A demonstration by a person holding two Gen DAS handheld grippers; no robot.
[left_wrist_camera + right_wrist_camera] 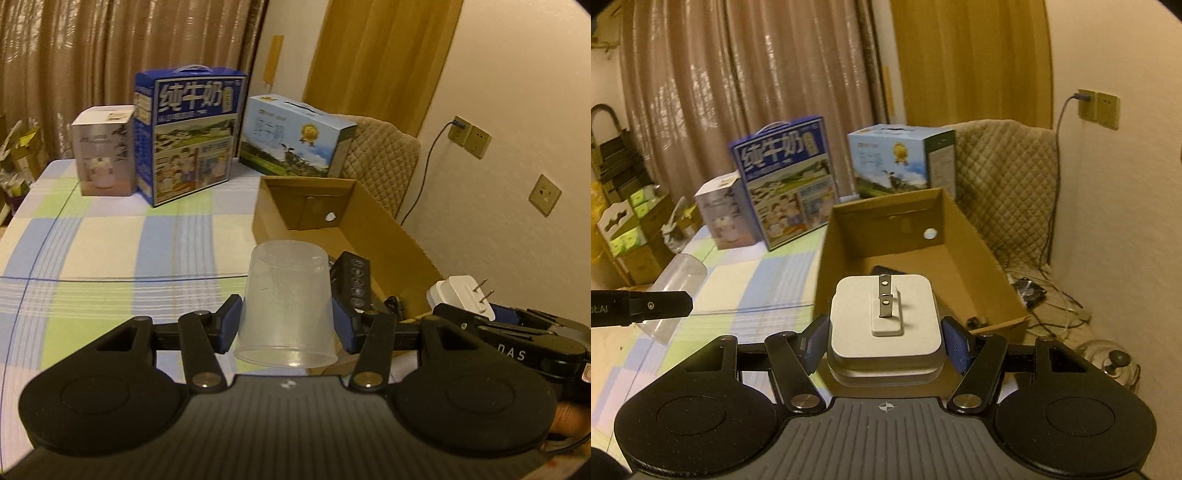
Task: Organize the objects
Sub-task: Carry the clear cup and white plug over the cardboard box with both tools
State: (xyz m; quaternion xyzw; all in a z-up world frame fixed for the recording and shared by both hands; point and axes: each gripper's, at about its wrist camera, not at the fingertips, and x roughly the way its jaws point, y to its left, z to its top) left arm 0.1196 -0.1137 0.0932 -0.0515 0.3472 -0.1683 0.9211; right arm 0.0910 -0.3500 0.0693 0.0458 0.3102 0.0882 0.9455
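- I'm holding the clear plastic cup (286,306) in the left tongs (286,325), partly closed with the blue pads (231,325) pressing on either side of it; the cup is lying with its mouth toward my camera, up off the table (110,251)
- I'm carrying the white plug adapter (884,317) in the right tongs (884,339), closed about halfway onto its sides; its metal prongs (885,295) are pointing away from me toward the cardboard box (982,258)
- both loads are hanging just at the near edge of the box and neither is inside yet, so I'm judging this pair as mid-delivery
- looking into the box, I'm seeing a dark remote-like item (352,280) already lying on its floor, and something small and black (975,322) in the near corner that I can't make out; that's the part I'm counting as done
- the checked cloth on the table is looking bare on my side; the blue milk carton (188,136), the light-blue carton (295,136) and the small grey box (103,151) are standing at the far edge, and I can't tell whether they're part of the job
- what I'm reckoning is left: bringing both tongs over the box, then letting go of cup and adapter; I'm watching that the tongs aren't crowding each other at the rim
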